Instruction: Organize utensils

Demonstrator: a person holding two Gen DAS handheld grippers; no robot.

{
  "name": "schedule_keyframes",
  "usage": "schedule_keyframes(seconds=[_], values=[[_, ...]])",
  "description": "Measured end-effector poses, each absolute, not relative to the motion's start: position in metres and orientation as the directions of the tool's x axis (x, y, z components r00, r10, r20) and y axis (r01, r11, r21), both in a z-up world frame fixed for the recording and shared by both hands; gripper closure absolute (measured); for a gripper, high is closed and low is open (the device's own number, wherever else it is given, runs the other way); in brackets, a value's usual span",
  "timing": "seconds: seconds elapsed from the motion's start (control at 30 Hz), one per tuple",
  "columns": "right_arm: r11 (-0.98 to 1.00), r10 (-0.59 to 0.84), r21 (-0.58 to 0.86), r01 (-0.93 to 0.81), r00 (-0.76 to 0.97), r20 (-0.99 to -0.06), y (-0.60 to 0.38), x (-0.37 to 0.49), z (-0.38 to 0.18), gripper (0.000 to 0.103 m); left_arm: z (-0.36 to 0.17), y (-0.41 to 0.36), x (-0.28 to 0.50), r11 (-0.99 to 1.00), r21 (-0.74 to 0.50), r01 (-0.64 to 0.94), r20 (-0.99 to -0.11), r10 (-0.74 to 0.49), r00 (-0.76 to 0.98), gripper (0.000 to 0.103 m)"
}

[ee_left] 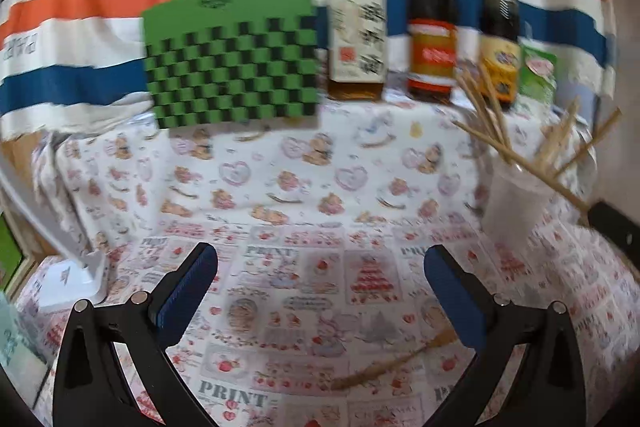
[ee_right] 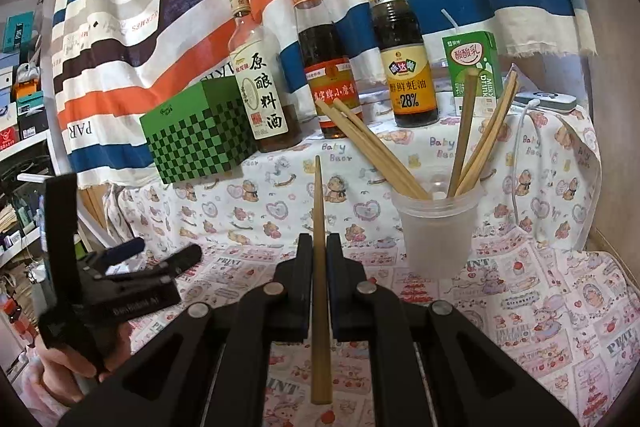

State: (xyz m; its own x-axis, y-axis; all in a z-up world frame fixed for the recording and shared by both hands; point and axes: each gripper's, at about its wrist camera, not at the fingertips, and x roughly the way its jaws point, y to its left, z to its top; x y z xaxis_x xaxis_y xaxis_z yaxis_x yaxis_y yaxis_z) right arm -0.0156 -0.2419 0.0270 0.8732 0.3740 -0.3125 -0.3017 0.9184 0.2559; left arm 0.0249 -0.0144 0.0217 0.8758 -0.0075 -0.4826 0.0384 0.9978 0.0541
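Observation:
My right gripper (ee_right: 319, 243) is shut on a wooden chopstick (ee_right: 319, 195), which points up and away between the pads, above the printed tablecloth. To its right stands a translucent plastic cup (ee_right: 438, 231) holding several chopsticks (ee_right: 472, 147). In the left wrist view the same cup (ee_left: 516, 203) stands at the right with chopsticks (ee_left: 484, 107) fanned out, and the held chopstick (ee_left: 532, 169) crosses in front of it. My left gripper (ee_left: 320, 263) is open over the cloth, holding nothing. Another chopstick (ee_left: 384, 367) lies flat on the cloth near its right finger. The left gripper (ee_right: 160, 255) also shows in the right wrist view, held by a hand.
Along the back stand three sauce bottles (ee_right: 328, 67), a green checkered box (ee_right: 200, 143) and a green milk carton (ee_right: 474, 67) before a striped cloth. A white lamp base (ee_left: 76, 279) sits at the table's left edge. Shelves with boxes (ee_right: 20, 67) fill the far left.

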Motion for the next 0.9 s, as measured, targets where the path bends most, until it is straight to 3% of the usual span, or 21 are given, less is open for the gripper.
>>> schedule_keyframes(seconds=[0.17, 0.23, 0.33, 0.37, 0.43, 0.73, 0.8, 0.83, 0.9], values=[[0.92, 0.365, 0.252, -0.3, 0.89, -0.272, -0.247, -0.023, 0.033, 0.097, 0.01, -0.042, 0.035, 0.962, 0.061, 0.265, -0.603, -0.176, 0.778, 0.026], [0.918, 0.362, 0.269, -0.292, 0.894, -0.263, -0.252, -0.024, 0.036, 0.097, 0.003, -0.06, 0.038, 0.931, 0.066, 0.36, -0.664, -0.228, 0.712, 0.031], [0.914, 0.357, 0.291, -0.282, 0.901, -0.248, -0.259, -0.024, 0.04, 0.097, -0.006, -0.081, 0.042, 0.897, 0.065, 0.436, -0.721, -0.26, 0.642, 0.042], [0.914, 0.351, 0.298, -0.276, 0.905, -0.24, -0.262, -0.025, 0.041, 0.097, -0.011, -0.087, 0.045, 0.891, 0.061, 0.451, -0.744, -0.26, 0.615, 0.05], [0.914, 0.345, 0.304, -0.27, 0.91, -0.231, -0.265, -0.026, 0.043, 0.097, -0.019, -0.096, 0.049, 0.887, 0.072, 0.455, -0.775, -0.238, 0.586, 0.063], [0.905, 0.343, 0.34, -0.257, 0.913, -0.223, -0.275, -0.025, 0.048, 0.097, -0.042, -0.112, 0.067, 0.883, 0.071, 0.464, -0.826, -0.209, 0.524, 0.063], [0.904, 0.341, 0.342, -0.256, 0.914, -0.22, -0.276, -0.026, 0.048, 0.097, -0.044, -0.108, 0.072, 0.899, 0.038, 0.436, -0.823, -0.22, 0.524, 0.07], [0.905, 0.338, 0.341, -0.253, 0.916, -0.217, -0.276, -0.026, 0.049, 0.097, -0.044, -0.106, 0.074, 0.904, 0.01, 0.427, -0.824, -0.234, 0.515, 0.085], [0.906, 0.335, 0.341, -0.251, 0.918, -0.214, -0.277, -0.026, 0.049, 0.097, -0.042, -0.103, 0.075, 0.916, 0.01, 0.402, -0.82, -0.222, 0.527, 0.095]])
